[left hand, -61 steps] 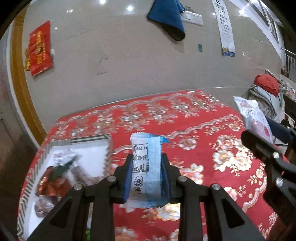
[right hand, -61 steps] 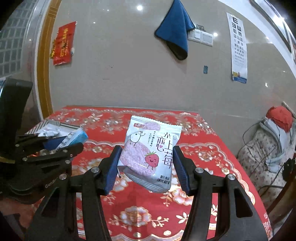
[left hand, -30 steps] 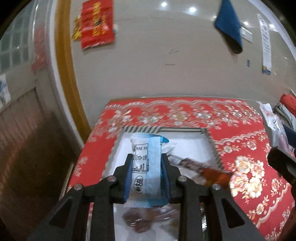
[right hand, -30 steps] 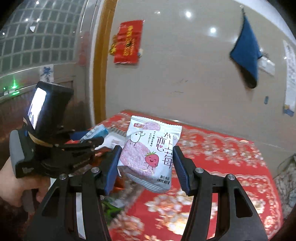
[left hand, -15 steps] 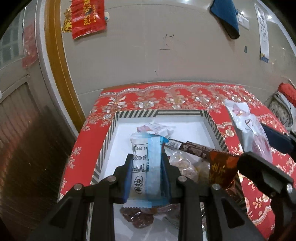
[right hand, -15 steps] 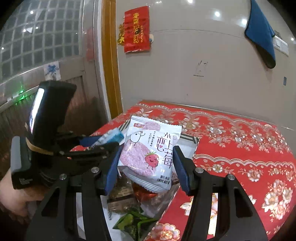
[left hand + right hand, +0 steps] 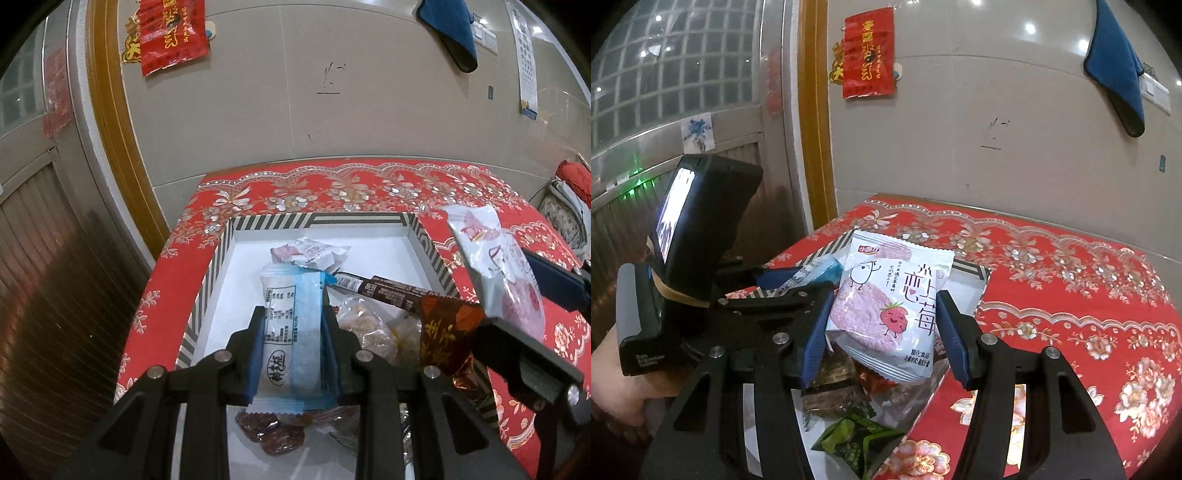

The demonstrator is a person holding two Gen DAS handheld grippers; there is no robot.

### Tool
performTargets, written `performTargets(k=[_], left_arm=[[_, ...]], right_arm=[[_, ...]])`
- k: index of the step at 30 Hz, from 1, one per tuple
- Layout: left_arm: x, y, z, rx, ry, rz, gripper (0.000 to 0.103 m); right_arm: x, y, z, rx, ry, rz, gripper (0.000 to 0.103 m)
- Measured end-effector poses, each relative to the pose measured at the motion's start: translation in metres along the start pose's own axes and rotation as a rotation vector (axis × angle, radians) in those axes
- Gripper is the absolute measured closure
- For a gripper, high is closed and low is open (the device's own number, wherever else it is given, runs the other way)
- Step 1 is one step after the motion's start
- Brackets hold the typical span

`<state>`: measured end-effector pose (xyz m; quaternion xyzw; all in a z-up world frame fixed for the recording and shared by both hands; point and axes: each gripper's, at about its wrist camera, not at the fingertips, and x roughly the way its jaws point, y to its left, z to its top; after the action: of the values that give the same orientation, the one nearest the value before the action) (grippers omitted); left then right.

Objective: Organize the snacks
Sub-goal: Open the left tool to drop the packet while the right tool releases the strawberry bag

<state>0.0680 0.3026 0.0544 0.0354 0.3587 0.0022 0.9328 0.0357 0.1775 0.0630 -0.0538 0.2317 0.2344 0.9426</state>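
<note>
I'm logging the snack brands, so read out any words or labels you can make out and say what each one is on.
"恋上莓": large print on the pink strawberry packet in the right gripper.
"Data Acquisition System", small and faint: left gripper's handle.
Blue-and-white packet in the left gripper: print too small.
Red wall banner and eye chart: too blurred.

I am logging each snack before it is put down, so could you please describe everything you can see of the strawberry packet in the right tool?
The strawberry packet is a glossy white plastic pouch, sealed and puffed, printed with a pink round cracker, a smiling strawberry, a small cartoon figure and purple characters. It stands roughly upright, slightly tilted, clamped at its sides between the blue pads of the right tool. It hangs above the striped box of snacks, and nothing else visibly touches it.
</note>
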Motion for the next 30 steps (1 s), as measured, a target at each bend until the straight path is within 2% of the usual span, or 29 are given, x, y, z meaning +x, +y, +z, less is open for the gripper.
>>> performTargets(k=[27,28,30], left_arm=[[0.0005,-0.0004,0.0002,0.002,-0.002,0.001,0.072],[0.0003,-0.0007,0.0001,0.000,-0.002,-0.001,0.071],[0.0001,-0.0004,0.0005,-0.005,-0.004,-0.003,0.052]], right_arm=[[0.0013,0.0002,-0.0002,0.012,0.001,0.015,0.048],[0.0018,-0.0002,-0.0006,0.017,0.003,0.020,0.046],[0.0029,-0.0011,-0.0015,0.022,0.009,0.020,0.046]])
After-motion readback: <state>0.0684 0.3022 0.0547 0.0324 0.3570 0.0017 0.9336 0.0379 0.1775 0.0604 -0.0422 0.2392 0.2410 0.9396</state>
